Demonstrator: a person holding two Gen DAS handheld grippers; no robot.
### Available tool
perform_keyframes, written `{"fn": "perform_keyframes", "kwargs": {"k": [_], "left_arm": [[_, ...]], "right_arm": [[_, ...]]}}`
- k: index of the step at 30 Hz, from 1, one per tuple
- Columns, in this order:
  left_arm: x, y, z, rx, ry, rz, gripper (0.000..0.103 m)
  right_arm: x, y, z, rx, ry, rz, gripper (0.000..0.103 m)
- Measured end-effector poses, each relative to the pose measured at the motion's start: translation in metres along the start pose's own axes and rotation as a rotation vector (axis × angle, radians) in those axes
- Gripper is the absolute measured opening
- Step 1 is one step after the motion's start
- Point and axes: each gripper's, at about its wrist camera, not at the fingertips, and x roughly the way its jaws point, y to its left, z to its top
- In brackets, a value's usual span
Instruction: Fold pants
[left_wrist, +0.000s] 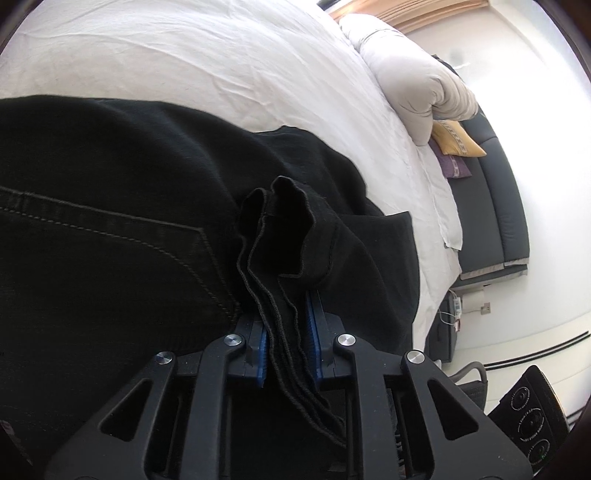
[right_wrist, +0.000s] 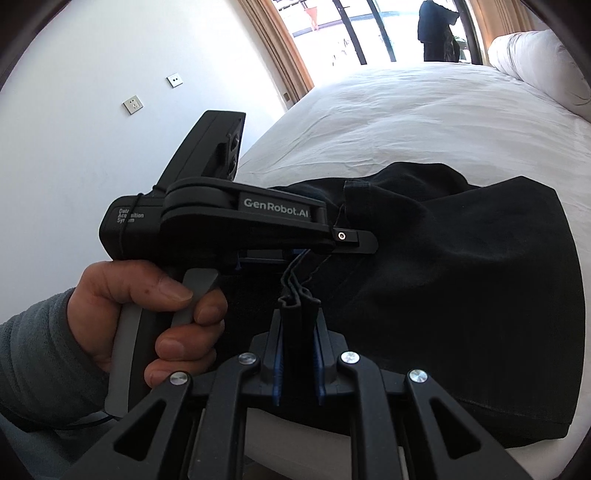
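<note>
Both tools have hold of the black pants (right_wrist: 461, 266), which lie across the near edge of the bed (right_wrist: 424, 110) just ahead of them, already doubled over into a thick dark slab on the white sheet. The left gripper (left_wrist: 286, 332) is pinched nearly shut on a bunch of stacked hem edges, the stitched layers running up between its blue pads and standing in a loose ruffle just beyond the tips; nothing else is caught there. The right gripper (right_wrist: 298, 343) is likewise closed down on a narrow stack of cloth, whose edges poke up just past its tips. My guess is that the two clamps sit side by side on the same end of the garment so that all the layers travel together and the end can be carried over the rest for the next fold without the legs sliding apart. From the right-hand view the left tool crosses just in front, its nose reaching to the right over the fabric, with the person's left hand (right_wrist: 147, 317) wrapped round the grey handle, thumb and fingers squeezing the trigger, a grey sleeve (right_wrist: 40, 354) behind it. Both tools tilt downward toward the mattress. A rolled duvet (left_wrist: 417, 77) lies well beyond the pants.
</note>
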Motion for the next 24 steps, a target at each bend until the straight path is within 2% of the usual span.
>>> {"fn": "perform_keyframes", "kwargs": {"k": [4, 7, 8, 11, 12, 15, 19, 21, 22, 24], "left_arm": [[0.003, -0.006, 0.000, 0.039, 0.012, 0.042, 0.016], [-0.006, -0.010, 0.002, 0.058, 0.016, 0.095, 0.016], [-0.015, -0.013, 0.002, 0.072, 0.001, 0.124, 0.017], [-0.042, -0.023, 0.007, 0.127, -0.064, 0.261, 0.018], [-0.050, -0.027, 0.009, 0.140, -0.085, 0.278, 0.018], [-0.059, -0.055, 0.017, 0.215, -0.128, 0.236, 0.018], [-0.018, -0.094, 0.024, 0.350, -0.101, 0.166, 0.019], [0.009, -0.106, 0.022, 0.384, -0.059, 0.123, 0.019], [0.022, -0.109, 0.019, 0.398, -0.029, 0.115, 0.019], [0.051, -0.108, 0.010, 0.415, 0.028, 0.210, 0.019]], "right_arm": [[0.023, -0.004, -0.007, 0.031, 0.067, 0.009, 0.023], [0.026, -0.011, -0.012, 0.069, 0.105, 0.034, 0.033], [0.020, -0.013, -0.011, 0.082, 0.103, 0.051, 0.040], [-0.008, -0.028, -0.007, 0.130, 0.060, 0.113, 0.043], [-0.021, -0.037, -0.005, 0.148, 0.041, 0.124, 0.043], [-0.061, -0.079, 0.004, 0.243, -0.058, 0.142, 0.043], [-0.093, -0.152, 0.016, 0.401, -0.152, 0.144, 0.043], [-0.089, -0.183, 0.023, 0.466, -0.157, 0.203, 0.043], [-0.084, -0.195, 0.024, 0.501, -0.150, 0.196, 0.043], [-0.072, -0.212, 0.026, 0.541, -0.124, 0.235, 0.044]]}}
